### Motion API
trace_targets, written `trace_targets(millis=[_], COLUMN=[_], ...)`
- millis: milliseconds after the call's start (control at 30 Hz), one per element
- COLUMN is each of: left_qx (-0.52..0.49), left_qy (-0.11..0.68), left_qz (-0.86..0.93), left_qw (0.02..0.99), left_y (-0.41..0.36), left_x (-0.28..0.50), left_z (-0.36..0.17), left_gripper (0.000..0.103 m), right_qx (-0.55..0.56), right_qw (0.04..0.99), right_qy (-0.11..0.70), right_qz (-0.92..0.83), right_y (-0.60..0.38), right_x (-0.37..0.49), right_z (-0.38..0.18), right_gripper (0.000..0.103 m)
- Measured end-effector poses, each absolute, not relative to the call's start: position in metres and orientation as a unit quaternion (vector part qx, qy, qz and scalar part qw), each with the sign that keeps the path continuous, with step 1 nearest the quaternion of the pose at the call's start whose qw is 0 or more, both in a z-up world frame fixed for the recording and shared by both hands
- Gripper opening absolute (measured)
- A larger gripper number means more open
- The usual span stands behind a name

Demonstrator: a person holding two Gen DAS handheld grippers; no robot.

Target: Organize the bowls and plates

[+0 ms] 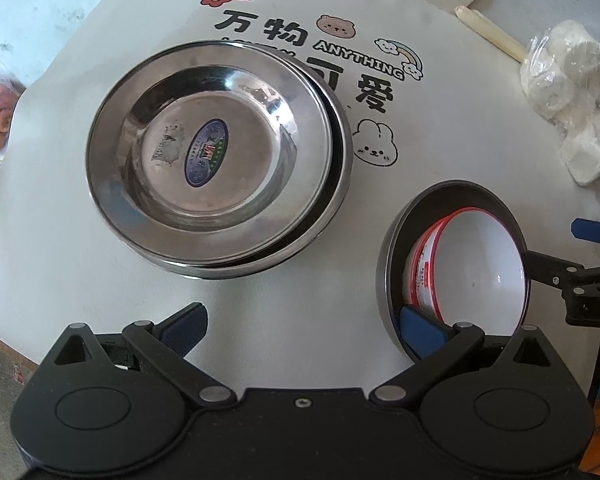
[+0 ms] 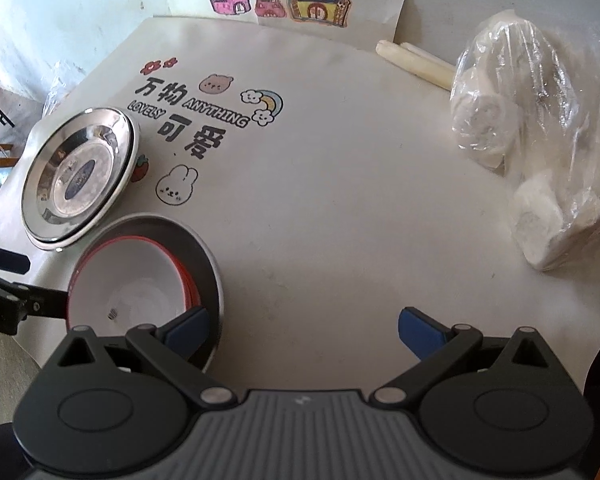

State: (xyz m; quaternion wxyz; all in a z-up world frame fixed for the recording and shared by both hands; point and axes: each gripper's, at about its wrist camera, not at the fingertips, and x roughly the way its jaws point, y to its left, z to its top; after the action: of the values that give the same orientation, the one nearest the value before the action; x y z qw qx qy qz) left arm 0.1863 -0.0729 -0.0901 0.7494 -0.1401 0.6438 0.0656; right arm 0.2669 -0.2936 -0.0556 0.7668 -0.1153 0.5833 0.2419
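Stacking looked nearly done. The steel plates point(image 1: 216, 156) sat nested in one pile on the tabletop point(image 1: 300, 260), beside the printed rabbit point(image 1: 376, 144). Nearer than the rabbit, a red-rimmed white bowl point(image 1: 476, 264) lay tilted inside a dark metal bowl point(image 1: 388, 280). The left gripper point(image 1: 300, 330) hung with its fingers apart and empty, near that bowl pair; the right gripper point(image 2: 303, 330) was likewise spread wide, holding nothing. The next move probably called for seating the white bowl level. A bag of white buns point(image 2: 540, 152) lay well apart from the rabbit.
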Motion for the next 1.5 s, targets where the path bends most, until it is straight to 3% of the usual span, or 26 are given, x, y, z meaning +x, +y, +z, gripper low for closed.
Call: trace_targets(millis=[367,533,667,1033,1133,1500], left_qx=[-0.127,-0.136,-0.152,-0.159,-0.157,-0.152], left_qy=[0.651,0.647,0.644,0.639,0.634,0.641], left_qz=[0.069,0.065,0.05,-0.008,-0.022,-0.064], left_qw=[0.745,0.747,0.748,0.753,0.757,0.75], left_y=[-0.087,-0.087,-0.087,-0.097,-0.097,-0.092], left_x=[0.191,0.191,0.191,0.198,0.2,0.212], left_z=[-0.098,-0.097,-0.097,-0.098,-0.1,-0.11], left_gripper=[0.088,0.079,0.061,0.012,0.011,0.01], right_qx=[-0.147,-0.133,-0.122,-0.098,-0.076,-0.017], right_qw=[0.763,0.759,0.755,0.745,0.743,0.741], right_qy=[0.574,0.575,0.576,0.589,0.597,0.621], right_qz=[0.26,0.275,0.287,0.297,0.293,0.255], right_y=[-0.283,-0.285,-0.285,-0.271,-0.274,-0.281], right_x=[0.263,0.263,0.262,0.248,0.248,0.248], right_z=[-0.065,-0.063,-0.061,-0.06,-0.061,-0.065], right_gripper=[0.094,0.081,0.068,0.021,0.013,0.012])
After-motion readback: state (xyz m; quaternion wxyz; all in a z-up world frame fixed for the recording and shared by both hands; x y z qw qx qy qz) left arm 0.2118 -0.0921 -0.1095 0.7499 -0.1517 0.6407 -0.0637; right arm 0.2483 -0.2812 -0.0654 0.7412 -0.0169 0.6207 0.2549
